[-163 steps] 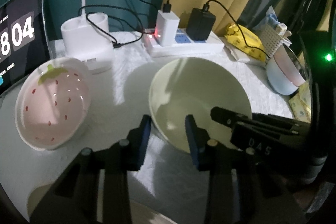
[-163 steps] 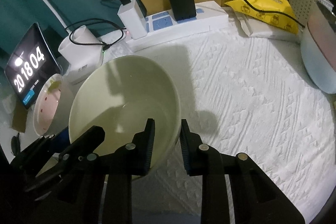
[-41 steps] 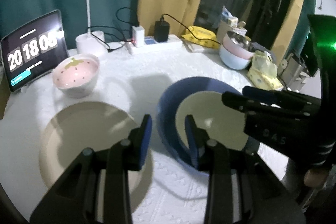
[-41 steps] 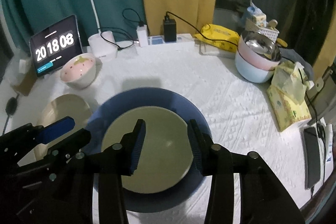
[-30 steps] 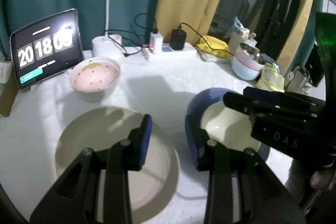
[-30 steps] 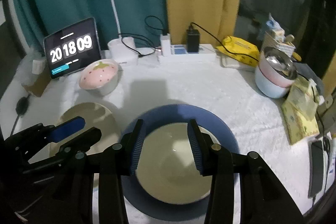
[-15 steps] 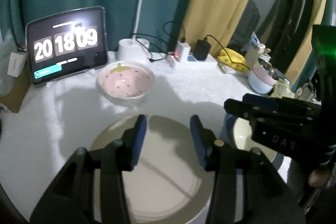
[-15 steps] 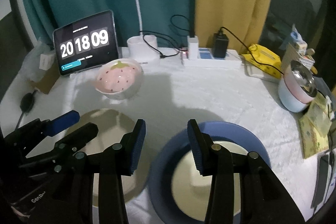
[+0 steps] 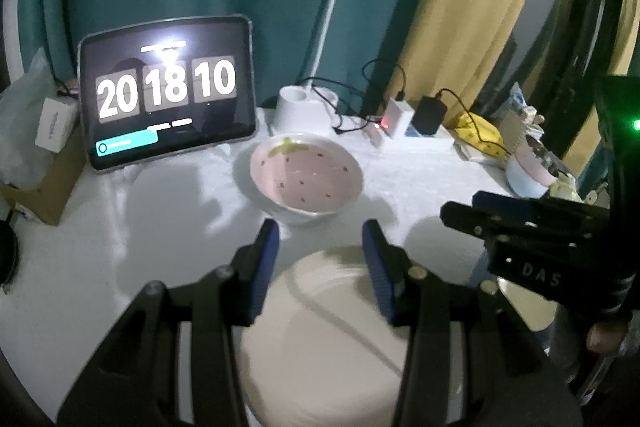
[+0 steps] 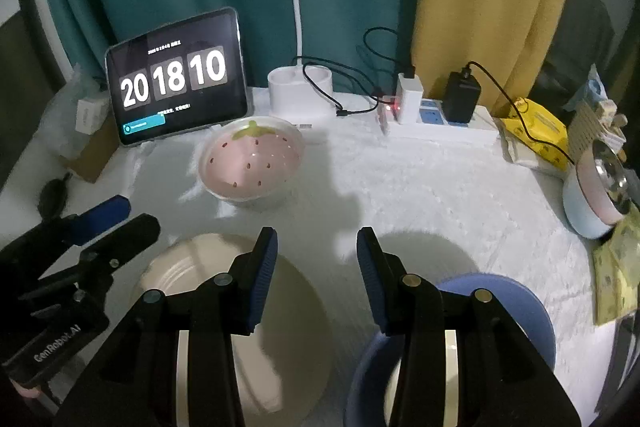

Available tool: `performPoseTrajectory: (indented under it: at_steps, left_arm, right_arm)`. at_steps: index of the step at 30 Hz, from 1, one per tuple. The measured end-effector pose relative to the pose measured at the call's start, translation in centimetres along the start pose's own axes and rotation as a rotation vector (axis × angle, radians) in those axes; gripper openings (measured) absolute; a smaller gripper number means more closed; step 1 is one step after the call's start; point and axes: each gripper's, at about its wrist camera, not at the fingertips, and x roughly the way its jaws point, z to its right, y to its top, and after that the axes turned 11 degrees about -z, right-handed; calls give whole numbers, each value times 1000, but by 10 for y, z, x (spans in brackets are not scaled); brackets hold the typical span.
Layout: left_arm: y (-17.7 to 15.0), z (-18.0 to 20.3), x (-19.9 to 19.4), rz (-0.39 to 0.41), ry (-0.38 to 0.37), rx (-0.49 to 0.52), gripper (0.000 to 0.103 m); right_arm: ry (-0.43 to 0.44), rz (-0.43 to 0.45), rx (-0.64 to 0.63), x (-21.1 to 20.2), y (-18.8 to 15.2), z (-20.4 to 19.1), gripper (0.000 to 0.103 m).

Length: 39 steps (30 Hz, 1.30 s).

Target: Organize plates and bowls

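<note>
Left gripper (image 9: 320, 259) jaws parted, just widened, empty, over cream plate (image 9: 328, 343) (blurred, perhaps not touching), right gripper (image 10: 316, 267) parted, empty, strawberry bowl (image 10: 252, 161) beyond, blue plate (image 10: 520, 311) right.

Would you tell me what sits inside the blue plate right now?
A pale bowl sits in the blue plate; the right gripper covers most of it.

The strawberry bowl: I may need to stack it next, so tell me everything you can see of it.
The strawberry bowl is round, white outside, pink inside with dark seed dots and a green leaf motif at its far rim; it looks glazed ceramic. It stands upright and appears empty on the white tablecloth, in front of the clock tablet and lamp base, beyond the cream plate. Nothing touches it; both grippers are short of it.
</note>
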Motion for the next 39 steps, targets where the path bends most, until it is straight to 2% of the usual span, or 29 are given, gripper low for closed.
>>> performPoseTrajectory:
  at_steps: [13,17,22,27,29,39]
  left_arm:
    - [18,-33,30,-3,6,-13,45]
    - [22,-45,40,-11,-50,-51,45]
    - [30,-50,54,-24,-70,-51,45]
    - [35,-56,72,-44,-51,-46,45]
    - [35,-60,80,-61,-46,-57,45]
    - [41,-62,97,-96,15,-37,44]
  right_arm:
    - [8,-48,55,39,28,-2,44]
    - [-4,-62,56,49,36,-7,44]
    - [-14,-73,76,60,49,-12,44]
    - [64,-103,217,81,55,-5,44]
    - [71,-116,266,91,54,-6,44]
    - [71,-124,338,122,56,-12,43]
